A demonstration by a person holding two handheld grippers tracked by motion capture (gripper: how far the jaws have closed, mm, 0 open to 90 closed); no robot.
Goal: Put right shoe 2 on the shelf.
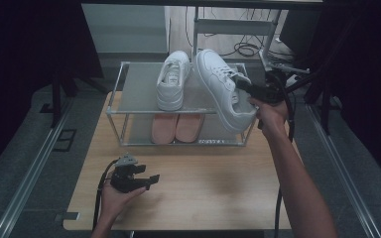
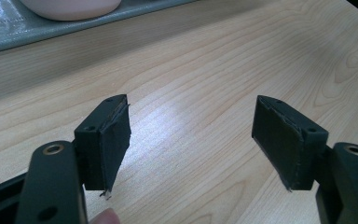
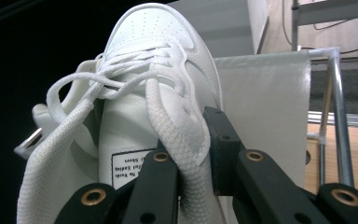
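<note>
Right gripper (image 3: 193, 154) clamped on white sneaker (image 3: 154, 93) collar, label legible up close, left gripper (image 1: 146, 179) jaws apart over wooden table (image 1: 218, 183), shoe rack (image 1: 129, 106) behind.

2 white sneakers (image 1: 172, 79) up top, 2 pink slippers (image 1: 175, 127) on lower shelf. 1 metal rack (image 1: 115, 94), 1 wood table (image 1: 213, 183). 2 grippers (image 1: 138, 177) total

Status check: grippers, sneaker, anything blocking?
Right gripper clamped on white sneaker, tilted above rack. Left gripper open over table. Second sneaker alongside.
</note>
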